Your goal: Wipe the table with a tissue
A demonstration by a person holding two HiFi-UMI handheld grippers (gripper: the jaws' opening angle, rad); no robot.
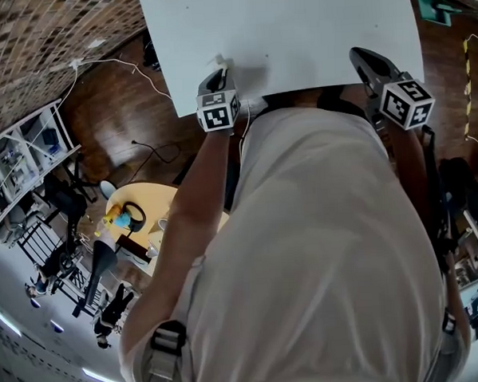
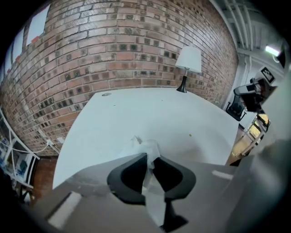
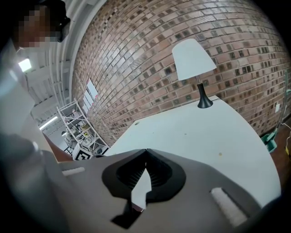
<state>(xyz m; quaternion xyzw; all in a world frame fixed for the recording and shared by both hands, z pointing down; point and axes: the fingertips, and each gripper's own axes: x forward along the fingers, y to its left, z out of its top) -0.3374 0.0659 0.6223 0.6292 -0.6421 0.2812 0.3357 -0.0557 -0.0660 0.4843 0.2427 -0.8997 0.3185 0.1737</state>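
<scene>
A white table [image 1: 294, 31] fills the top of the head view. My left gripper [image 1: 219, 70] sits at its near left edge, shut on a crumpled white tissue [image 2: 146, 149]; the tissue pokes out past the jaw tips and hangs down between them in the left gripper view. The left gripper [image 2: 150, 160] is just above the table top [image 2: 150, 113]. My right gripper [image 1: 363, 58] is at the table's near right edge, shut with nothing in it. In the right gripper view the right gripper [image 3: 146, 152] has its tips touching over the table [image 3: 204, 136].
A lamp with a white shade [image 2: 188, 59] on a black base [image 3: 204, 102] stands at the table's far side by the brick wall [image 2: 118, 45]. White shelving [image 3: 84, 129] stands to the left. Small specks [image 2: 190, 134] dot the table top. A yellow round table [image 1: 148, 203] is on the wooden floor.
</scene>
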